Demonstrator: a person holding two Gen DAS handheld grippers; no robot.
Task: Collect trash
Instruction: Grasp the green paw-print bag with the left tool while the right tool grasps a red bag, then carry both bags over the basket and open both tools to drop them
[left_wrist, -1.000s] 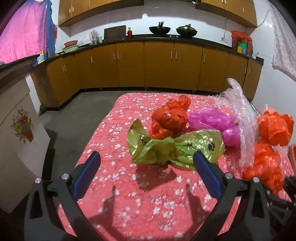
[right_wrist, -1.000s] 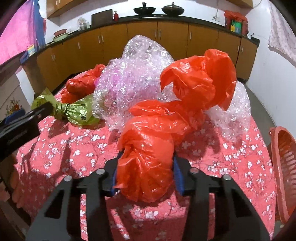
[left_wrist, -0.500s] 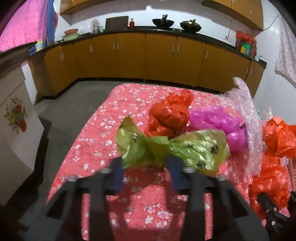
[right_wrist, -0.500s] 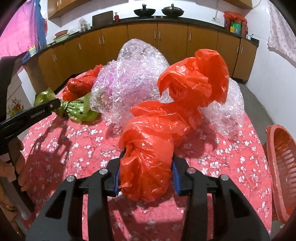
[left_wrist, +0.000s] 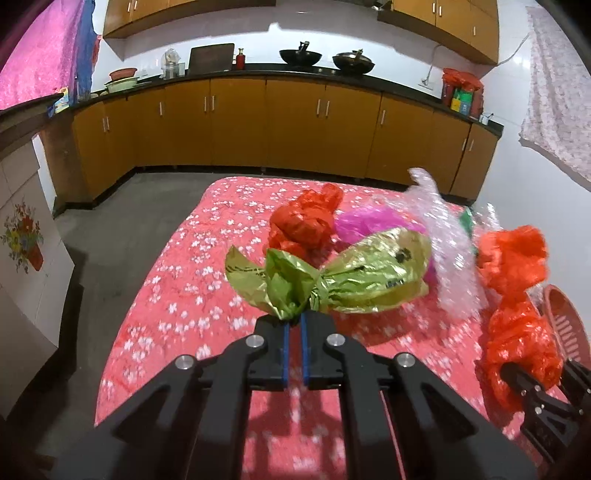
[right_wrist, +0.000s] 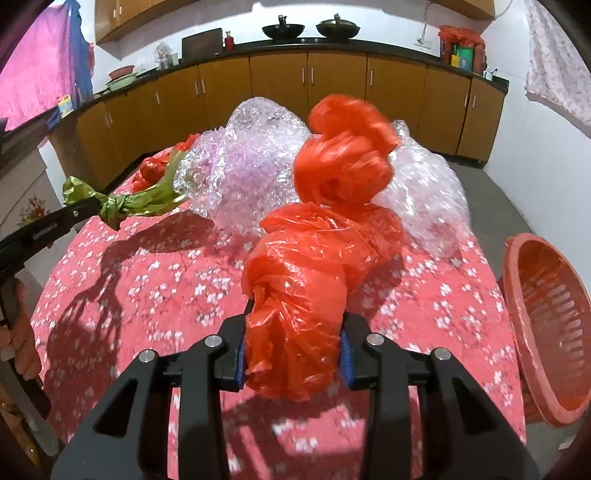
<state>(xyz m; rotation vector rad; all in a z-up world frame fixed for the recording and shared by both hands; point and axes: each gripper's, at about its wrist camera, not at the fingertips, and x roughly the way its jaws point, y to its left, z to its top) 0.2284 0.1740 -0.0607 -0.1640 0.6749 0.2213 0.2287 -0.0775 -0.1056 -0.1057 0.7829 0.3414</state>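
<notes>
Green bag: the left gripper (left_wrist: 294, 325) has its blue pads nearly together, pinched on the twisted knot in the middle of the green bag (left_wrist: 332, 275). The bag fans out from the tips toward 10 and 2 o'clock and looks lifted off the table.
Left gripper from the other side: in the right wrist view it comes in at 9 o'clock as a black bar (right_wrist: 79, 214) with small white lettering on it, too tiny to read.
Orange bag: the right gripper (right_wrist: 293, 354) is only partly closed, jaws squeezed against both sides of the crumpled orange bag (right_wrist: 306, 273), which bulges straight up from the pads toward 12 o'clock.
Writing: dark print on the green bag, a blob and some letters, can't make it out.
Rest of the trash: red bag (left_wrist: 306, 225) and magenta bag (left_wrist: 369, 223) sit right behind the green one at 12 to 1 o'clock, bubble wrap (right_wrist: 255, 166) piled behind the orange bag.
Basket: orange-red basket (right_wrist: 546, 317) at 3 o'clock in the right view, just off the table edge.
Table: pink floral tablecloth (left_wrist: 192, 280) under everything.
</notes>
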